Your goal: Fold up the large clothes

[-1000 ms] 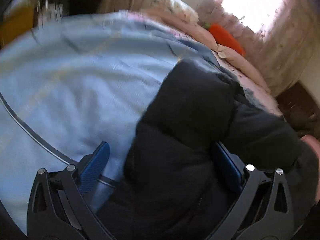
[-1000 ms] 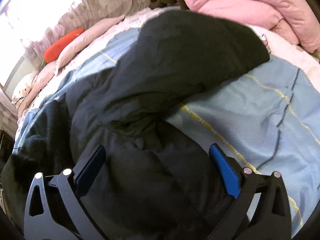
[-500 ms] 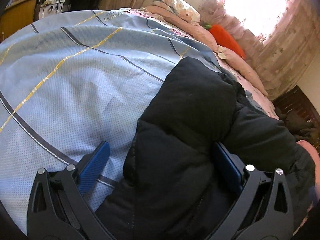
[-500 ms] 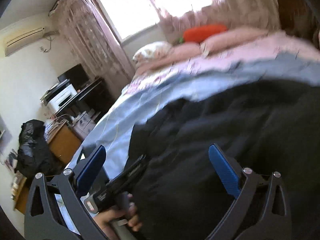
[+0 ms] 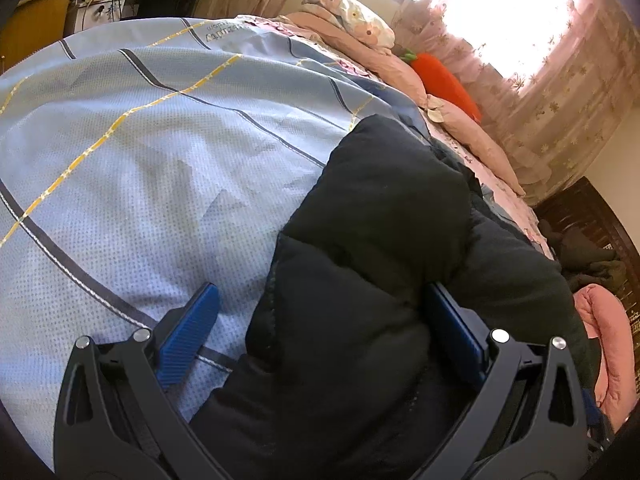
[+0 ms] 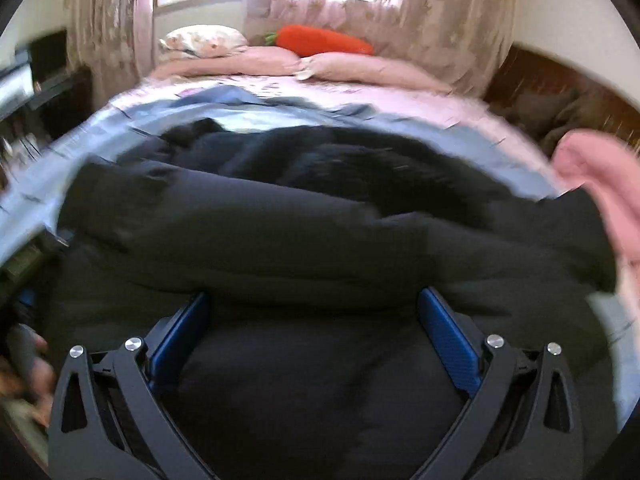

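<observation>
Both jaws stand spread and grasp nothing, your left gripper (image 5: 320,320) and right gripper (image 6: 316,320) each straddling the black padded coat (image 5: 372,240) bunched between and ahead of them on the blue bedspread (image 5: 160,152), so you seem mid-fold and next need to pinch an edge.

Jacket (image 5: 372,280): lower end runs off the bottom edge in both views; its far, furry part is smeared by motion in the right wrist view.
Left gripper (image 5: 320,320): its right pad is partly hidden behind a jacket fold.
Hand (image 6: 30,364): blurred, cut by the left edge (what it holds is unclear).
Desk (image 5: 36,28): mostly out of frame.
</observation>
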`<state>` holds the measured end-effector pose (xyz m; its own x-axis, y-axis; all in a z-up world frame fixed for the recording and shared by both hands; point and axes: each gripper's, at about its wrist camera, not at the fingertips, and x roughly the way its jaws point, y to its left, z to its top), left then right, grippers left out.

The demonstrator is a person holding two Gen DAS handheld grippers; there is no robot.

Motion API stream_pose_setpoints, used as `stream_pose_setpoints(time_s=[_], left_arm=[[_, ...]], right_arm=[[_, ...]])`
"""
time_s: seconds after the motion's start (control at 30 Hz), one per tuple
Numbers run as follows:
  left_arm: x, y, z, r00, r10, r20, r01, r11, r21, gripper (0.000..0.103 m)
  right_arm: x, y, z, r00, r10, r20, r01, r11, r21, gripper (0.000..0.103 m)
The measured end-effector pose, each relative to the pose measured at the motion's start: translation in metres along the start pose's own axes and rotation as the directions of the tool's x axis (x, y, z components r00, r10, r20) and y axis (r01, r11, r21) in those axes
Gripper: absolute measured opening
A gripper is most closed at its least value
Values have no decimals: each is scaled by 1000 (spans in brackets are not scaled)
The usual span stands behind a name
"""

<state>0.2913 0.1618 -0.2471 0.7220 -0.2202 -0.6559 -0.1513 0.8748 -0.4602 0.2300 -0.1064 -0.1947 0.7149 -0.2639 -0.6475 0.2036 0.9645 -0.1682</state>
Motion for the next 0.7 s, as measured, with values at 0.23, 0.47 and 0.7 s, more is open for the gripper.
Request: stream_pose_setpoints(time_s=[0.23, 0.47, 0.7], left_arm=[[-4, 0, -2, 1000, 8, -10, -8, 1000, 9, 101], [-83, -95, -5, 979, -47, 196, -8, 963, 269, 101], [-1, -152, -65, 994, 106, -24, -86, 901, 425, 101]], right_arm=[[45, -107, -36, 983, 132, -126, -74, 920, 384, 102], [59, -108, -44, 977, 163, -135, -92, 902, 422, 102], [61, -115, -45, 971, 216, -98, -147, 870, 471, 102]])
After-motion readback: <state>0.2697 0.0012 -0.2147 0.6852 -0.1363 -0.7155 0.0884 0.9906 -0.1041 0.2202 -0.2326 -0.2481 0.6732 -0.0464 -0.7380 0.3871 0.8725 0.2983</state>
